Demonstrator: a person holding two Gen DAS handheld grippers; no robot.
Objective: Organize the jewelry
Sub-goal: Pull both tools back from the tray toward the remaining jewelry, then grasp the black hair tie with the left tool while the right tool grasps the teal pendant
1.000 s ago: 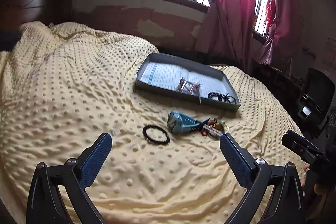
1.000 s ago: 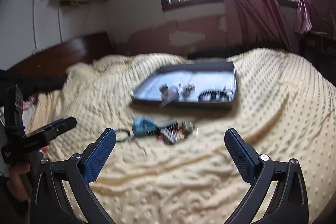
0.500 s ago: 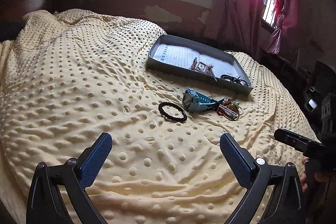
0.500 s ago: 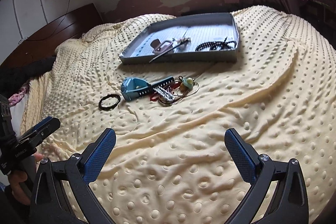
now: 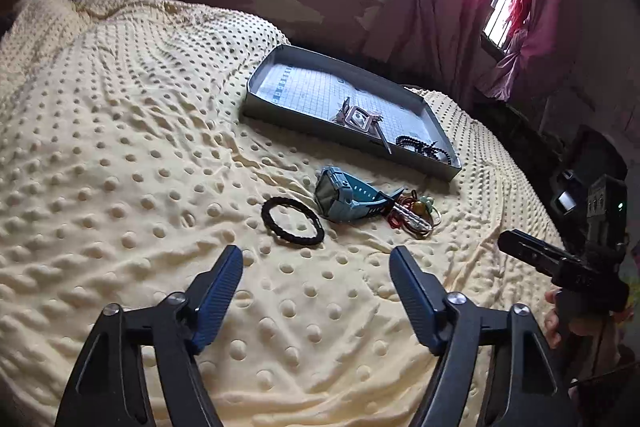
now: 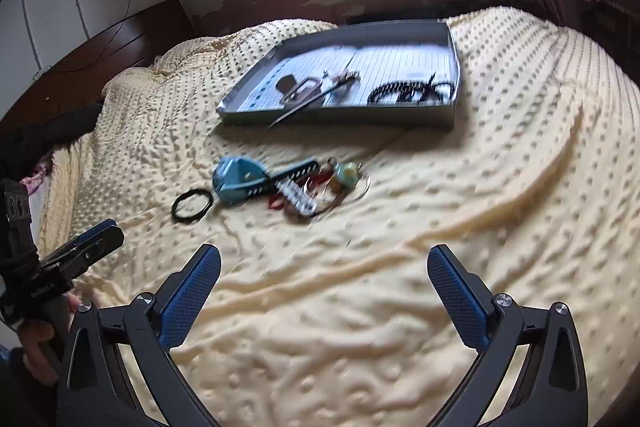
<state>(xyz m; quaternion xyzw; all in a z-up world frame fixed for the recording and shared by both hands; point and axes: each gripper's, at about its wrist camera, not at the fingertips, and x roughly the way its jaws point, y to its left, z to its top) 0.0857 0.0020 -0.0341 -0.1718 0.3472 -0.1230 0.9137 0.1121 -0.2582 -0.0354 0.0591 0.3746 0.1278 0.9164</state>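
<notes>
Both grippers hovering over the bed [image 5: 120, 131], fingers spread wide and holding nothing: left gripper [image 5: 316, 291] pointed toward the black hair tie [image 5: 292, 222], right gripper [image 6: 324, 295] further back from the pile

Loose pieces lying on the bumpy yellow blanket, just in front of the grey tray [image 5: 280, 111]: hair tie on its own at the left, teal watch [image 5: 344, 197] just beside it, then a tangle of red cord, beaded strip and a pale green bead [image 6: 346, 175] touching the watch strap. Already inside the tray: a small metal-framed piece [image 5: 358, 117] and a black bead bracelet [image 6: 408, 91]

Hair tie probably light, soft and springy; flat against a soft blanket, so best pinched across one side of the ring, pressing slightly into the fabric. Watch likely heavier, case stiff, strap bendy; firmest hold across the case or the thick strap root. Tangle apt to come up all together or snag; cord slippery, beads possibly fragile, so a gentle pinch on the beaded strip
</notes>
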